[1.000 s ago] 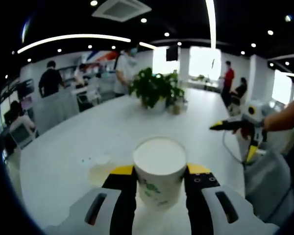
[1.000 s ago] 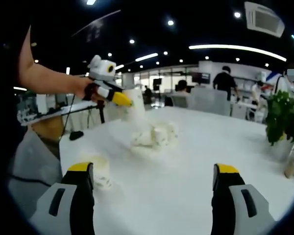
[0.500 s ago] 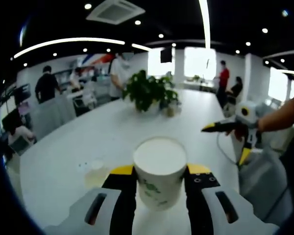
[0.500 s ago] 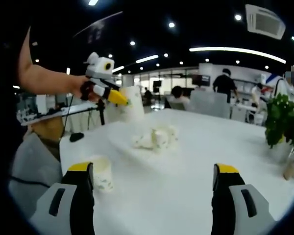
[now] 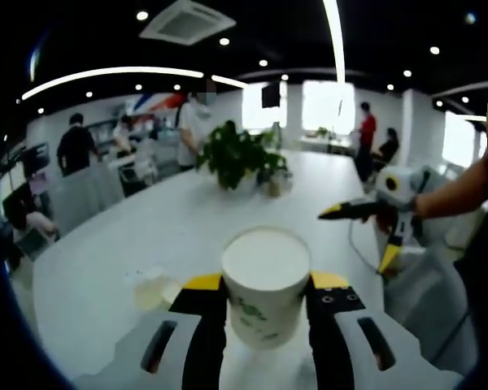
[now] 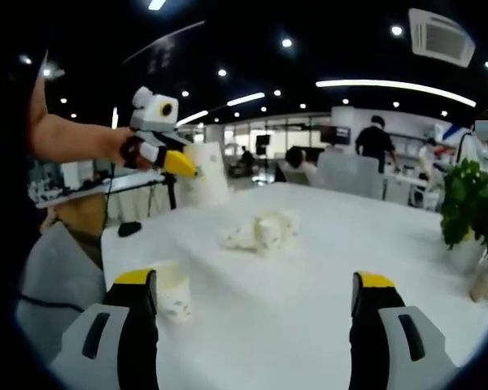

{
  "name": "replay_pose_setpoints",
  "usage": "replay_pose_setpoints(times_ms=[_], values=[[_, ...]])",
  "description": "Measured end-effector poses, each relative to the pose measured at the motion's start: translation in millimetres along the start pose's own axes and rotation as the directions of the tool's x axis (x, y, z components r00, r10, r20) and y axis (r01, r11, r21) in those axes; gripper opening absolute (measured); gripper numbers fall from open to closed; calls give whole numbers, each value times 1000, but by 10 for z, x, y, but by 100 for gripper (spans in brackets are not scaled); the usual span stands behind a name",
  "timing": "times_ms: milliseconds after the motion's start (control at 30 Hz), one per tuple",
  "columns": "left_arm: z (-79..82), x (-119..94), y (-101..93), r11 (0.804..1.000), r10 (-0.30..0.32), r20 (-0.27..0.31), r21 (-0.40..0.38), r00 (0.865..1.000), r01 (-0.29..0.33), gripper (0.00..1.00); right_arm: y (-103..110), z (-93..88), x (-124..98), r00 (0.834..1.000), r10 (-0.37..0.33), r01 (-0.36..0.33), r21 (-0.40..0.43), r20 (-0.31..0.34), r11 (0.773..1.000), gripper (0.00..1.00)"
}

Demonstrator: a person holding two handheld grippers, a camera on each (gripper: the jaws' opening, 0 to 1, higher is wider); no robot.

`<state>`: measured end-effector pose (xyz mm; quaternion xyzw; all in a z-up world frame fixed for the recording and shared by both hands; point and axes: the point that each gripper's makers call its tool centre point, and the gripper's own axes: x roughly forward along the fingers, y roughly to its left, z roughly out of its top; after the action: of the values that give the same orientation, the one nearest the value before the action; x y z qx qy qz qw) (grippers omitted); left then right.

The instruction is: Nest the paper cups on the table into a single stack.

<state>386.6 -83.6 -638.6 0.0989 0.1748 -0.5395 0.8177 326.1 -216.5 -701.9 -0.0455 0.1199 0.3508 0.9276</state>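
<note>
The left tool [image 5: 267, 302] is clamped on a white paper cup [image 5: 265, 280] with a faint green print low on its side. The cup stands upright between the jaws, mouth up, its long axis running from the broad round rim down to a narrower base, well above the white surface [image 5: 146, 236]. In the right gripper view that same cup [image 6: 204, 174] shows off to the left, held up in the air by the left tool [image 6: 187, 166] in a bare hand [image 6: 118, 148].

The right tool [image 6: 252, 292] gapes wide with nothing between its jaws. Just beside its left jaw, a second paper cup [image 6: 172, 291] stands upright on the surface [image 6: 309, 276], open end up, a green mark on its wall. Farther back, near the middle of the surface, a small cluster of cups [image 6: 260, 230] lies in a heap; how each one points is too blurred to tell.

A leafy potted plant [image 5: 237, 154] sits farther along the surface. People stand and sit around the office behind.
</note>
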Motion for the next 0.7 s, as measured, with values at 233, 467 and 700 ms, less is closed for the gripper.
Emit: replay_pose_setpoints(times_ms=[233,467,700], values=[[42,-49,-127,1000,-3,13,9,1000,3,36,31,-9,-14,1000,9,-9,-9,-3,1000,98],[38,-89,-256,1000,-10,15,16,1000,10,36,68,57,-8,1000,18,-17,-23,12,1000,97],[68,-151,-352,1000,-7,45,15,999,6,36,136,94,13,999,28,-27,-28,26,999,96]])
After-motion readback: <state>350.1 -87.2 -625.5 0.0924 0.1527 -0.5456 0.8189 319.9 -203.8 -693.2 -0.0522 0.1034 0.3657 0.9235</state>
